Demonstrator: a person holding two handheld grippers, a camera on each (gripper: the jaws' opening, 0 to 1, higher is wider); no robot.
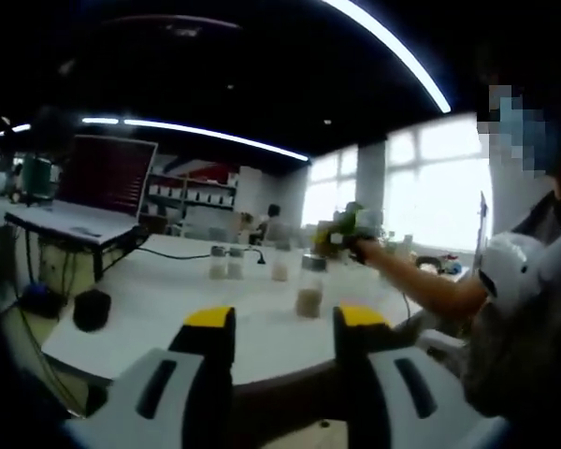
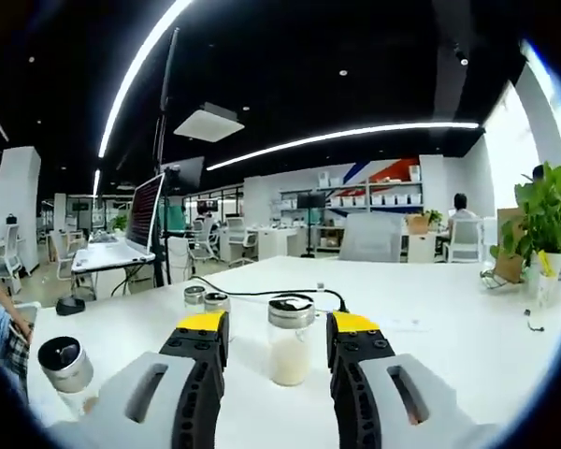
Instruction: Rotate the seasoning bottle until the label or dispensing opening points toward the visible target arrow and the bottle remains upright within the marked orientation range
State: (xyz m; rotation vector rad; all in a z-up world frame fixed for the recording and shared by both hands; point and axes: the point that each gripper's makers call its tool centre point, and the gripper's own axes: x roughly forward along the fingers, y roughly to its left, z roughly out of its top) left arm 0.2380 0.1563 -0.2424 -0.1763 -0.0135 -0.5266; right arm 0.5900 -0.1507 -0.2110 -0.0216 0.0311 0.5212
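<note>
Left gripper view: left gripper (image 1: 273, 323) spread wide, empty, hovering off the near edge of the white table (image 1: 150, 309). Seasoning bottle (image 1: 309, 286) upright mid-table, well ahead of the jaws, brown contents. Right gripper (image 1: 341, 234) beyond, held out over the far side.

Right gripper view: right gripper (image 2: 278, 329) spread, yellow-tipped jaws flanking the seasoning bottle (image 2: 291, 340) with gaps either side, not touching. Bottle upright, metal cap, pale contents. Two smaller jars (image 2: 206, 301) behind left; another jar (image 2: 65, 365) at near left edge. Target arrow not discernible.

Handling, judged: light, rigid, smooth and probably slippery; tips easily. Grip the body low, below the cap.
</note>
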